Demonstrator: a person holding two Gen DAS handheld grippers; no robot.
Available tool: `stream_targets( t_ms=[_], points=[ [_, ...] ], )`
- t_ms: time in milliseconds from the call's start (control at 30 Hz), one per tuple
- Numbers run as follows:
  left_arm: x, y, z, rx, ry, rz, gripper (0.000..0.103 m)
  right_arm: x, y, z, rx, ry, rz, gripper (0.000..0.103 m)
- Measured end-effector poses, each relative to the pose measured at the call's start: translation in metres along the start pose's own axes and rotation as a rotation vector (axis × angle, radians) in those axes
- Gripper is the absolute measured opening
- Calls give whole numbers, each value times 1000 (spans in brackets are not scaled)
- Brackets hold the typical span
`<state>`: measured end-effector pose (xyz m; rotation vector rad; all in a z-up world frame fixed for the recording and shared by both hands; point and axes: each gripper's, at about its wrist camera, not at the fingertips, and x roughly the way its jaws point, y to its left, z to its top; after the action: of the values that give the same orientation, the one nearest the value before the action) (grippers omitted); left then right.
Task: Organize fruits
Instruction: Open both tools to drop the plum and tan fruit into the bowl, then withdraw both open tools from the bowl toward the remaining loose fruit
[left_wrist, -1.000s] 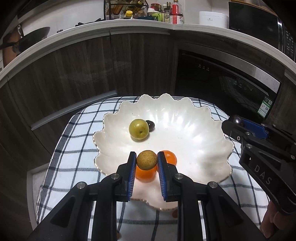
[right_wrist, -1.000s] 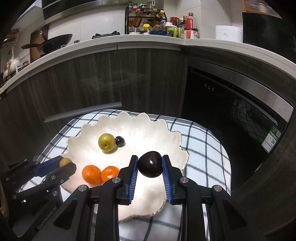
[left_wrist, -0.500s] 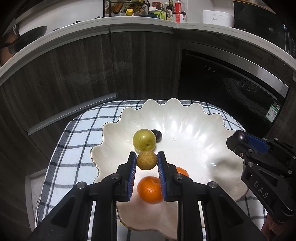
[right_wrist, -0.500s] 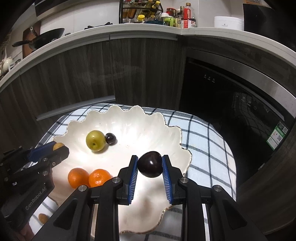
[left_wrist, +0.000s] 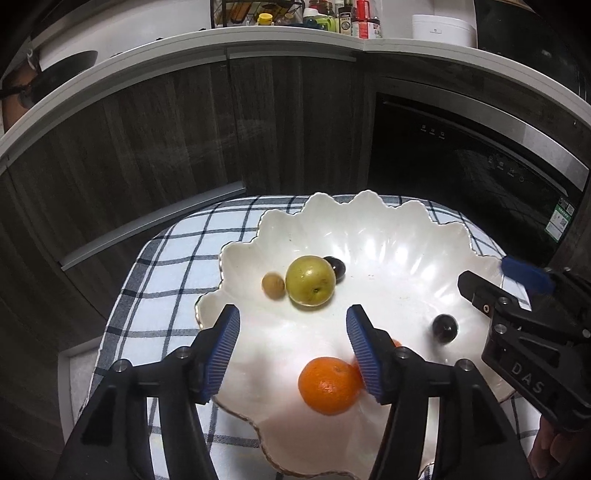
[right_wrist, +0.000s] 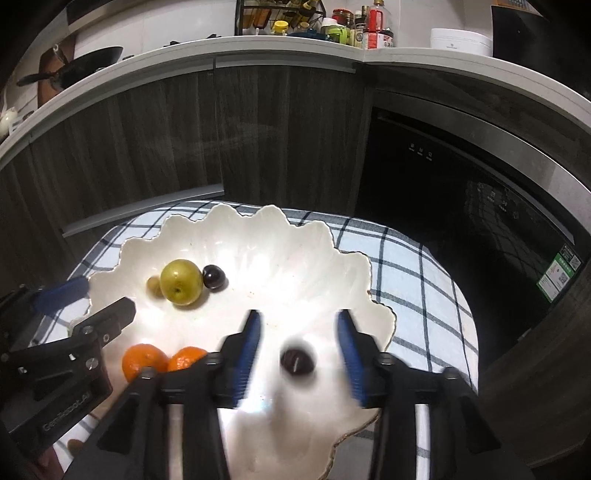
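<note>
A white scalloped bowl (left_wrist: 399, 229) (right_wrist: 295, 236) sits on a checked cloth. In it lie a green pear-like fruit (left_wrist: 311, 280) (right_wrist: 181, 281), a small brown fruit (left_wrist: 273, 284) (right_wrist: 153, 285) at its left, a small dark fruit (left_wrist: 335, 268) (right_wrist: 214, 277) at its right, two oranges (left_wrist: 328, 384) (right_wrist: 144, 362) and a dark plum (left_wrist: 445, 328) (right_wrist: 297, 362). My left gripper (left_wrist: 291, 347) is open and empty above the bowl's near side. My right gripper (right_wrist: 299, 347) is open, with the plum lying in the bowl between its fingers.
The checked cloth (left_wrist: 173, 266) covers a small table in front of dark wood cabinets (left_wrist: 166, 147) and a black built-in appliance (left_wrist: 461, 177). A worktop above holds bottles (right_wrist: 354, 26), a wok (right_wrist: 88, 66) and a white pot (right_wrist: 460, 40).
Both grippers opened. The left one let go of the small brown fruit, which now lies beside the green fruit. The right one let go of the dark plum, now in the bowl.
</note>
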<state>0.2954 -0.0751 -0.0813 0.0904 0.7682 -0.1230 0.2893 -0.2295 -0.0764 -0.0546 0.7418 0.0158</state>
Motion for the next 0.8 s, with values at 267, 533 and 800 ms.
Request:
stream_targets(
  t_ms=[267, 533, 800],
  points=[
    [-13, 9, 2, -16, -4, 14, 71, -8, -1, 0, 20, -17, -10, 70],
    [-34, 14, 1, -16, -29, 28, 74, -28, 5, -2, 30, -35, 0, 71],
    [-55, 16, -2, -23, -50, 33, 74, -54, 12, -3, 17, -64, 3, 71]
  ],
)
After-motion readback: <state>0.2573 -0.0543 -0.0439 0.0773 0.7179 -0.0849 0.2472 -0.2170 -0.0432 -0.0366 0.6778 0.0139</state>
